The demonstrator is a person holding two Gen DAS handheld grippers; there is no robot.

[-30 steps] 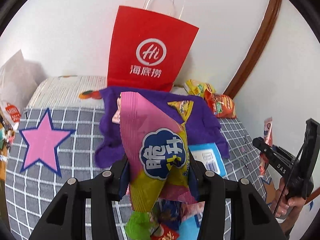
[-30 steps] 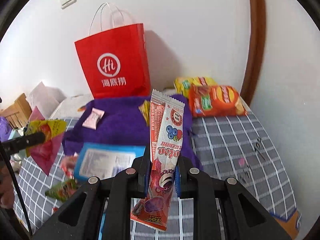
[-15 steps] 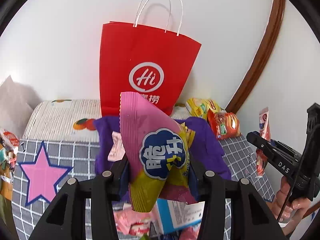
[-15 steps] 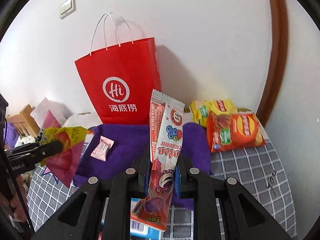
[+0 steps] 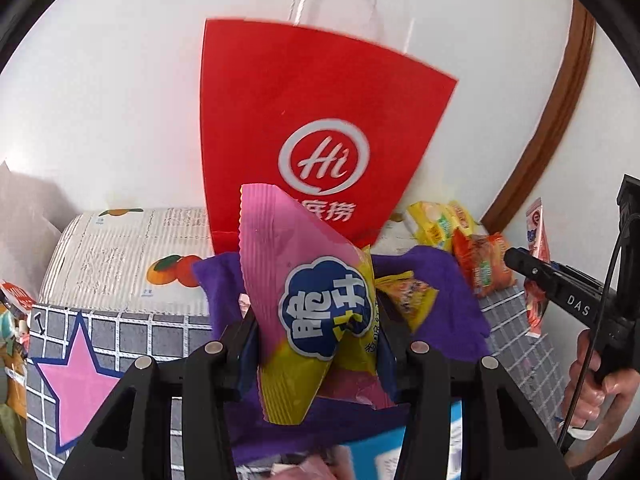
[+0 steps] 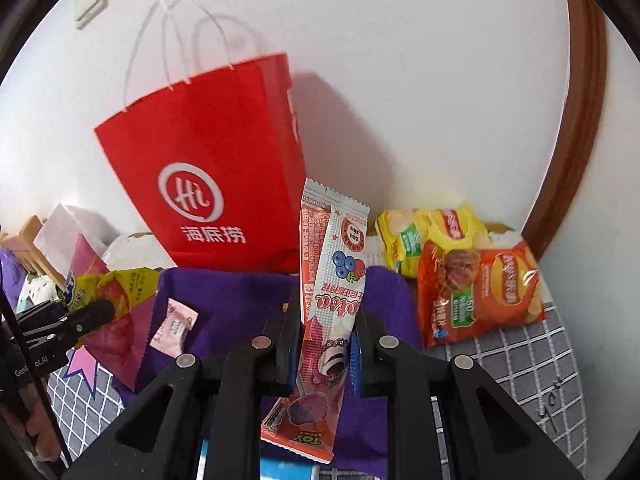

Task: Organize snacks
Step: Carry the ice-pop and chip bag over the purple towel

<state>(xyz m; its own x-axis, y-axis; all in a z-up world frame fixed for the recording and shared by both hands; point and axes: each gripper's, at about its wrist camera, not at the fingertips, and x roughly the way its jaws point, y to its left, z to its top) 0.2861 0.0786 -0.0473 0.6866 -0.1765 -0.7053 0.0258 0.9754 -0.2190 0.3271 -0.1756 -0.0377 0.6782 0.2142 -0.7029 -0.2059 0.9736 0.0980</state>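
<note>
The left gripper (image 5: 316,340) pinches a pink-and-yellow packet (image 5: 316,312) between its fingers, just in front of the red bag (image 5: 304,128). The right gripper (image 6: 326,344) clamps a striped stick pack (image 6: 328,304) upright, right of that bag, above the purple cloth (image 6: 232,300).
</note>
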